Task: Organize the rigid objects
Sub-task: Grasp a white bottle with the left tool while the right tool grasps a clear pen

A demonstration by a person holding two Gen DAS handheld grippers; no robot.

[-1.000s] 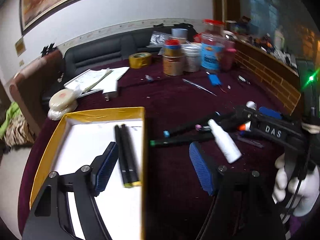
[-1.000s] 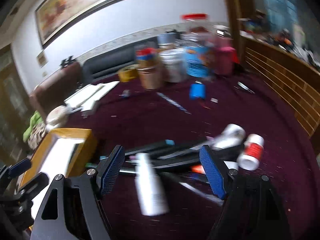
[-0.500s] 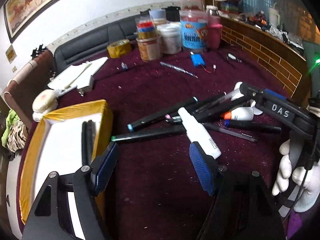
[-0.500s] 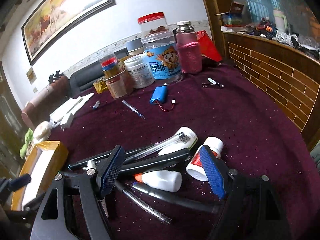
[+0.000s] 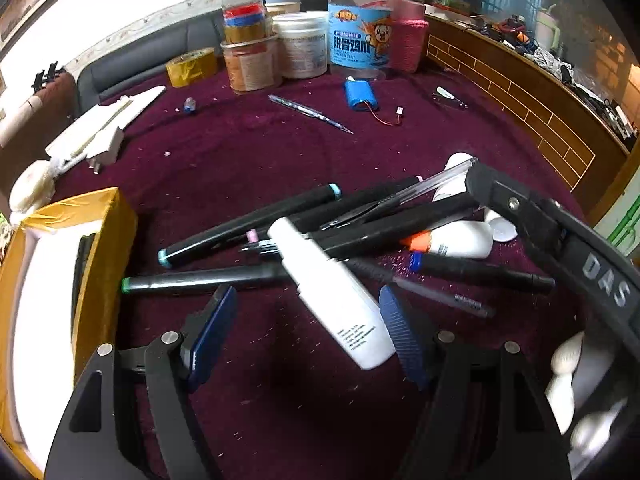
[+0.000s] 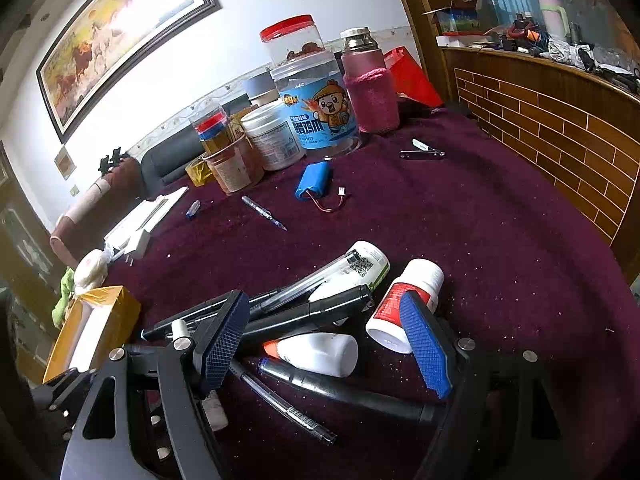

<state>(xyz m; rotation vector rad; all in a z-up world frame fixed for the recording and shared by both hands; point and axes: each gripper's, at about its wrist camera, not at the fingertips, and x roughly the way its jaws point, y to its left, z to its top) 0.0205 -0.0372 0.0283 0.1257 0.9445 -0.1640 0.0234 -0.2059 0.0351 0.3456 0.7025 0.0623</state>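
Covering round table (image 6: pixel 500 216): maroon cloth; framed painting (image 6: pixel 120 36) behind.

Home living room, dark sofa (image 6: pixel 172 156), framed horse painting (image 6: pixel 120 36), cluttered cloth-covered table (image 6: pixel 480 220)

Background clutter at table's far edge: blue-labelled jar with red lid (image 6: pixel 310 92), pink knit-sleeved flask (image 6: pixel 370 88), white tub (image 6: pixel 272 136), yellow tape roll (image 5: pixel 192 67). Blue battery pack (image 6: pixel 314 180) with red wire lay nearer. Horse painting (image 6: pixel 120 36) hung on wall.
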